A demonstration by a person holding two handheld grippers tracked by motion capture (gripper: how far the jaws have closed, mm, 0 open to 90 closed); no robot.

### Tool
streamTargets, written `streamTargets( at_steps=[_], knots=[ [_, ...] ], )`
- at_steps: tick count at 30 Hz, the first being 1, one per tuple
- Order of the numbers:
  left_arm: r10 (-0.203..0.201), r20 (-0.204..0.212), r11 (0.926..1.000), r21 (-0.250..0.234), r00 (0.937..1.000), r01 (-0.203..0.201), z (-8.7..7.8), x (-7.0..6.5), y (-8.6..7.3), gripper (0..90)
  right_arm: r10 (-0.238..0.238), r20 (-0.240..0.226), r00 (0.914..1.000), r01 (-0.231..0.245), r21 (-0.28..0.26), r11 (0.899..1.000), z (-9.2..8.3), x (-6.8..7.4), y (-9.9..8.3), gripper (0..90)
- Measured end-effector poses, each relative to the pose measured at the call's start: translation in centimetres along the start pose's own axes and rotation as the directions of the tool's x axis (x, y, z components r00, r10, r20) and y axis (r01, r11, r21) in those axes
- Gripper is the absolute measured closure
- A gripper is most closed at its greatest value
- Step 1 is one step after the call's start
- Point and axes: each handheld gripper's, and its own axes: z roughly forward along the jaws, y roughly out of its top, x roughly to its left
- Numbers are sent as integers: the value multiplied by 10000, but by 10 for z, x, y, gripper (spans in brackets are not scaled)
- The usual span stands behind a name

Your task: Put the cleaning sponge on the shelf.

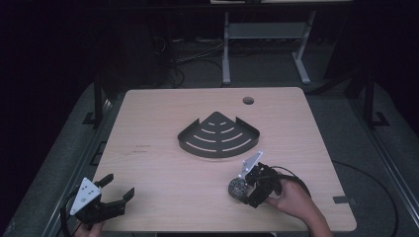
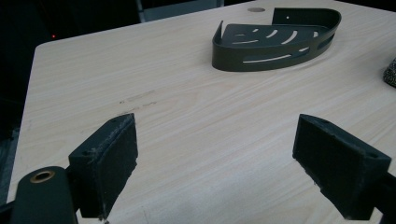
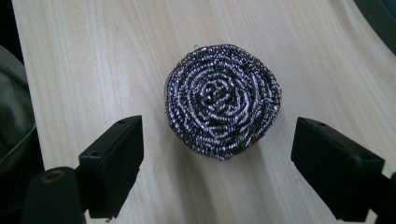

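Observation:
A round steel wool scrubber [image 1: 236,188] [image 3: 223,101] lies flat on the wooden table [image 1: 163,168] near its front right. My right gripper [image 1: 245,191] [image 3: 217,168] points at it from the right, jaws wide apart, the scrubber just ahead of the pads and untouched. A dark metal corner shelf [image 1: 219,136] [image 2: 275,39] with curved slots sits at the table's middle. At the front left corner my left gripper [image 1: 118,186] [image 2: 217,163] stands open over bare wood with nothing between its pads. The scrubber's edge [image 2: 390,72] peeks in at the right of the left gripper view.
A round cable hole [image 1: 248,100] is in the table's far right part. Beyond the far edge stands a white metal frame [image 1: 267,34] with cables on the dark floor. Bare wood lies between the shelf and both grippers.

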Motion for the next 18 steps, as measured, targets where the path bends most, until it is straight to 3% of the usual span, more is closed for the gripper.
streamTargets(
  at_steps=[18],
  knots=[
    [-19, 26, 10000, -20, 10000, 19, 0, 0, 0, 133, 136, -276, 9995, -134, 73, 9999, 17, -6, 14, 189]
  ],
)
